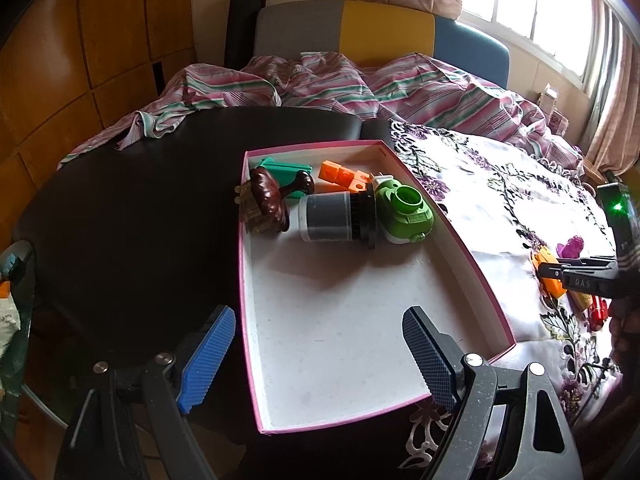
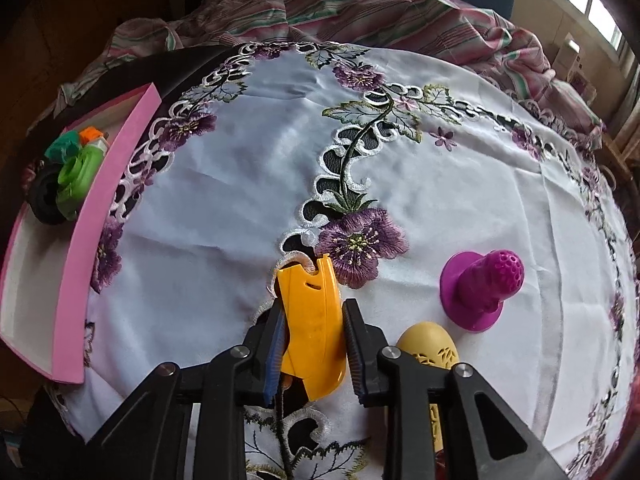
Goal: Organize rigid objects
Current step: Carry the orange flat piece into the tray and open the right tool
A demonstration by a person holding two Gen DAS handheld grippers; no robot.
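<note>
The yellow piece [image 2: 314,332] is clamped between the right gripper's [image 2: 314,344] jaws, while the left gripper [image 1: 316,344] is held spread above the box [image 1: 256,360].

A dark round table [image 1: 132,216] carries a white embroidered tablecloth [image 2: 248,184] on one side. The pink-edged box [image 1: 360,320] sits partly on bare tabletop. On the cloth lie a yellow plastic piece [image 2: 316,320], a magenta flanged piece [image 2: 480,292] and a pale yellow egg-shaped piece [image 2: 430,346].
</note>
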